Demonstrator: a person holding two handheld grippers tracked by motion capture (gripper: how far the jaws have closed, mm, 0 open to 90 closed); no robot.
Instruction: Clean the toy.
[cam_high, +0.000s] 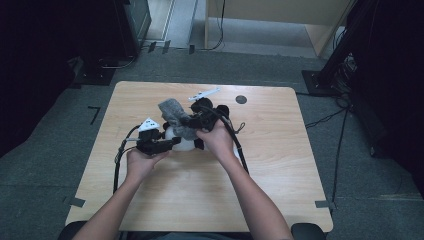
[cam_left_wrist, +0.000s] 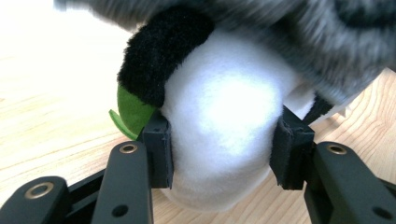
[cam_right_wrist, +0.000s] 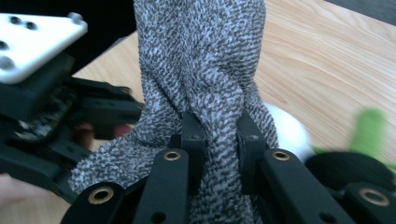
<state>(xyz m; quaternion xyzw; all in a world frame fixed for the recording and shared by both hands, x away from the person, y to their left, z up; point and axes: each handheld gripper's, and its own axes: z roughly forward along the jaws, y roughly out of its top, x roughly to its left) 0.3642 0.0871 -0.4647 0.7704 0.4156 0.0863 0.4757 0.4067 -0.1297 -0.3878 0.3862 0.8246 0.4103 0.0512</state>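
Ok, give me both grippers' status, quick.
Left gripper: closed on the white plush toy.
Right gripper: shut on the grey knit cloth.

1. The left gripper (cam_high: 176, 142) is black, with a white three-cornered plate on top.
2. The right gripper (cam_high: 186, 121) is black too, with a thin white plate.
3. A black cable hangs from each one.
4. The black jaws have round brass-coloured rivets.
5. The person's arms are bare, with no sleeves.
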